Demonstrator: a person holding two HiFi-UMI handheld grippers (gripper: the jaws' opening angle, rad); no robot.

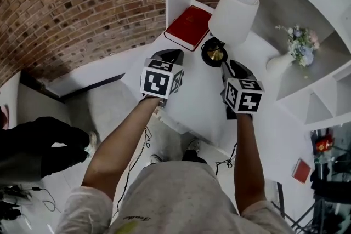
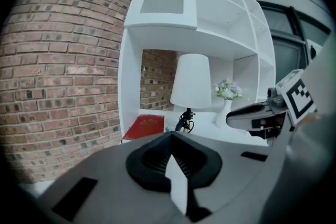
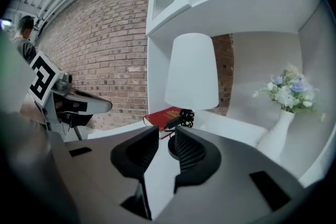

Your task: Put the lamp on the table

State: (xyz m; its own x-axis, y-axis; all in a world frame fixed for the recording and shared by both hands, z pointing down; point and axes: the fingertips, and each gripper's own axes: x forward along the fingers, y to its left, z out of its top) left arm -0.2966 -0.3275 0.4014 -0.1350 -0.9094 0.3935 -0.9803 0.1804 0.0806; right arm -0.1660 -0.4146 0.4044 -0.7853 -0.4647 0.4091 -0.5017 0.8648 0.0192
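A red hardcover book with gilt lettering (image 1: 189, 27) lies flat in the low bay of a tall white shelving unit (image 2: 210, 13), seen on my feed with its far edge close to a red brick wall (image 1: 71, 3). Well apart from it, at the bay's other side, a slim white vase (image 3: 275, 134) stands upright with pale blue and pink flowers (image 3: 287, 89). Black cables (image 1: 137, 156) trail over the pale floor (image 1: 109, 112). A person in dark clothing (image 1: 38, 145) is at the left edge.
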